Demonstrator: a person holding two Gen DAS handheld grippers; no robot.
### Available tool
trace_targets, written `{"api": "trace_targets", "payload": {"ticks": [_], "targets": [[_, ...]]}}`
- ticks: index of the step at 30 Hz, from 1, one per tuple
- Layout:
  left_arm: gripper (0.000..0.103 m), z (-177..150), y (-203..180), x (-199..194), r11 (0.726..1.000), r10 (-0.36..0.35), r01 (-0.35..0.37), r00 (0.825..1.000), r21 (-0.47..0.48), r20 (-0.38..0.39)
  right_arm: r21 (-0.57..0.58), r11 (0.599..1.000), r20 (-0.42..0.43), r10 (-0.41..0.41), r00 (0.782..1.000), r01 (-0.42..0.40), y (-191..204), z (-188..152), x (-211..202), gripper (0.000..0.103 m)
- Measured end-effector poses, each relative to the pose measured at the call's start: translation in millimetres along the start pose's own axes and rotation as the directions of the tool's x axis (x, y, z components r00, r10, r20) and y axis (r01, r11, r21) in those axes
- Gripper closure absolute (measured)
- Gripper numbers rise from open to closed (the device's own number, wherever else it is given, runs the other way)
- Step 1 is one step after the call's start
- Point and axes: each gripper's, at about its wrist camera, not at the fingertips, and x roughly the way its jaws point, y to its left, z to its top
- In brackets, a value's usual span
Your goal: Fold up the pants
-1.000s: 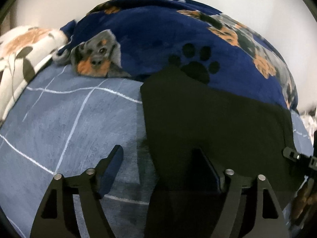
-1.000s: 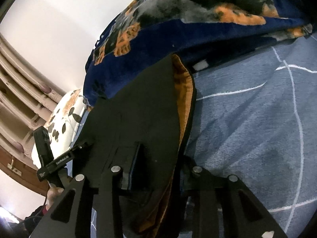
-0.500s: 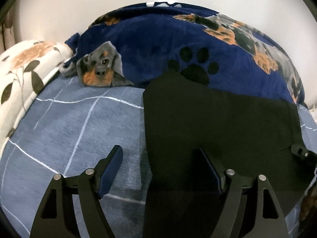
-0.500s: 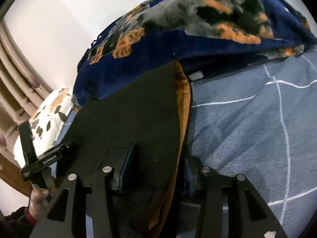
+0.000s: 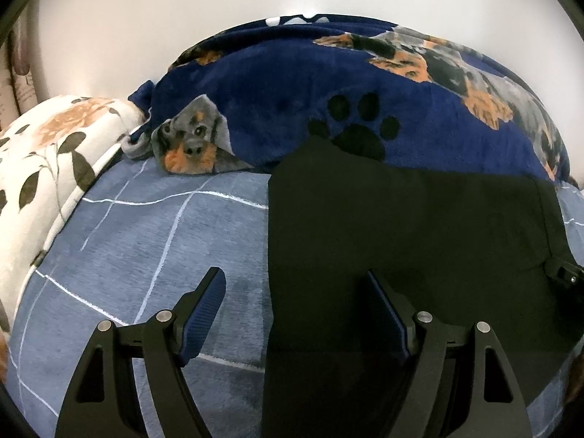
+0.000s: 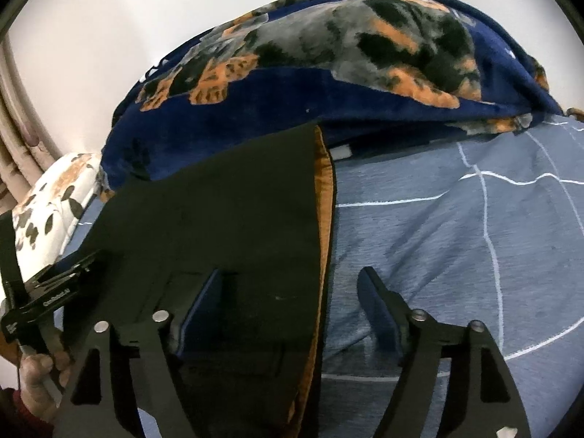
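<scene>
Since a second ago both views have tipped up: more white wall (image 5: 182, 18) shows above the bedding, and the right gripper (image 6: 292, 288), formerly pinched on the pants' edge, now stands wide apart, holding nothing. The left gripper (image 5: 295, 288) is as widely spread as before, also holding nothing.

The black pants (image 5: 401, 237) lie flat on the bed (image 5: 146, 237), their far end resting against the blue dog-print blanket (image 5: 273, 109). In the left wrist view the pants' left edge runs between the gripper's fingers, the right finger (image 5: 387, 314) over the cloth, the left finger (image 5: 204, 310) over the blue sheet. The right wrist view shows what the left cannot: an orange lining (image 6: 323, 189) along the pants' right edge, a dark patch of stitching near the left finger, and the person's left hand (image 6: 40, 368) at the near left holding the other tool. The left view alone shows the dog's face and black paw print on the blanket.

A white floral pillow (image 5: 43, 168) lies at the far left of the bed, with curtains (image 6: 22, 127) beside the wall.
</scene>
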Motion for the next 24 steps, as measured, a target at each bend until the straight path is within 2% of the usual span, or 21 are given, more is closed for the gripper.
{"api": "trace_targets", "payload": {"ticks": [8,14,16,18,19,21,24], "targets": [[0.020,-1.4,-3.3,-6.7,0.998,0.055,-0.056,0.998,0.014,0.032,-0.018,0.994,0.029,-0.103,0.994,0.104,5.6,-1.4,-4.9,0.017],[0.016,-2.5,-7.3,-11.9,0.996,0.081,-0.083,0.996,0.044,0.049,-0.053,0.976,0.104,-0.204,0.974,0.210,14.9,-4.5,-18.4,0.013],[0.016,-4.2,-10.1,-19.0,0.990,0.120,-0.124,0.991,0.067,0.066,-0.057,0.969,0.129,-0.231,0.964,0.240,17.1,-6.7,-25.8,0.012],[0.016,-6.4,-12.0,-32.8,0.981,0.169,-0.177,0.981,0.079,0.094,-0.058,0.969,0.169,-0.228,0.959,0.240,21.1,-13.3,-42.3,0.012],[0.016,-7.4,-12.4,-43.8,0.981,0.170,-0.179,0.979,0.077,0.113,-0.058,0.969,0.183,-0.226,0.957,0.240,23.1,-16.6,-48.8,0.012],[0.008,-8.1,-13.1,-65.1,0.985,0.144,-0.156,0.979,0.073,0.147,-0.046,0.973,0.208,-0.213,0.955,0.227,26.6,-26.1,-69.0,0.011],[0.000,-8.4,-15.6,-112.3,0.989,0.112,-0.131,0.965,0.064,0.236,-0.038,0.984,0.226,-0.162,0.961,0.175,32.8,-33.8,-92.9,0.011]]}}
